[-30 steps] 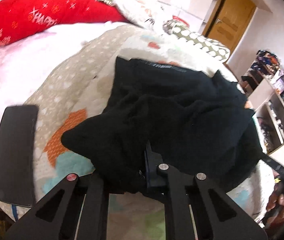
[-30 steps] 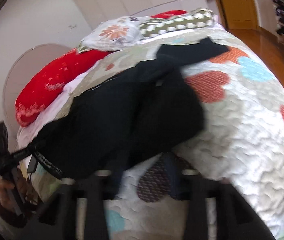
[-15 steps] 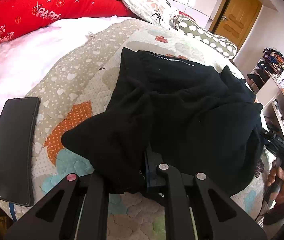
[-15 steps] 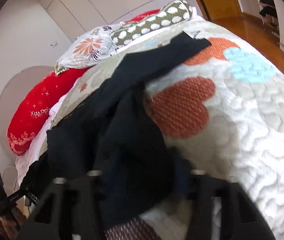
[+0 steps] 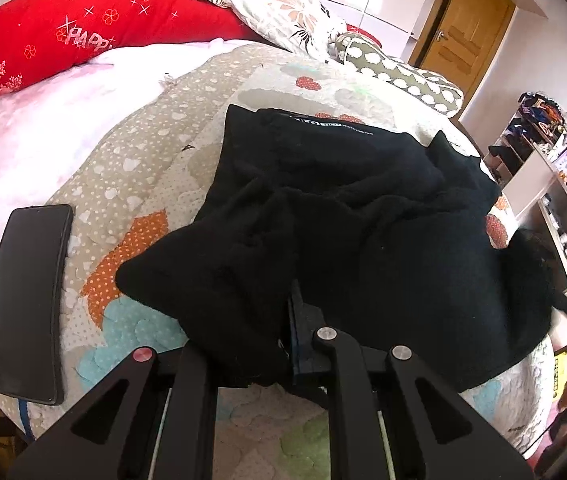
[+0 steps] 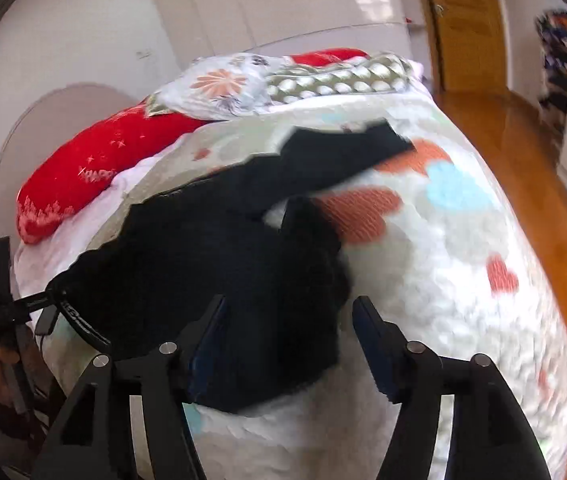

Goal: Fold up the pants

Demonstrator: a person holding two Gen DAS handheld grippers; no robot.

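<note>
The black pants (image 5: 363, 216) lie bunched on the quilt (image 5: 155, 168) of the bed, with the waistband at the far end toward the pillows and the leg ends nearest the cameras. Their long axis runs from the near edge of the bed up toward the red pillow (image 5: 83, 36) and the flowered one, slightly slanted; one dark strip of fabric trails off toward the far right corner in the right wrist view.

The left hand-held gripper (image 5: 287, 344) is clamped narrow on a near fold of the pants. The right hand-held gripper (image 6: 287, 336) has its jaws opening; cloth sits in the gap, yet the pads do not seem to press it.

The step looks like carrying the leg ends up over the body of the pants. To do it well, the left should keep its pinch firm, the right should take a hold at a matching corner, and both should lift and travel along the long axis together so the edges land square on the waistband. The phone (image 5: 27, 300) beside the pants stays out of the way.
</note>
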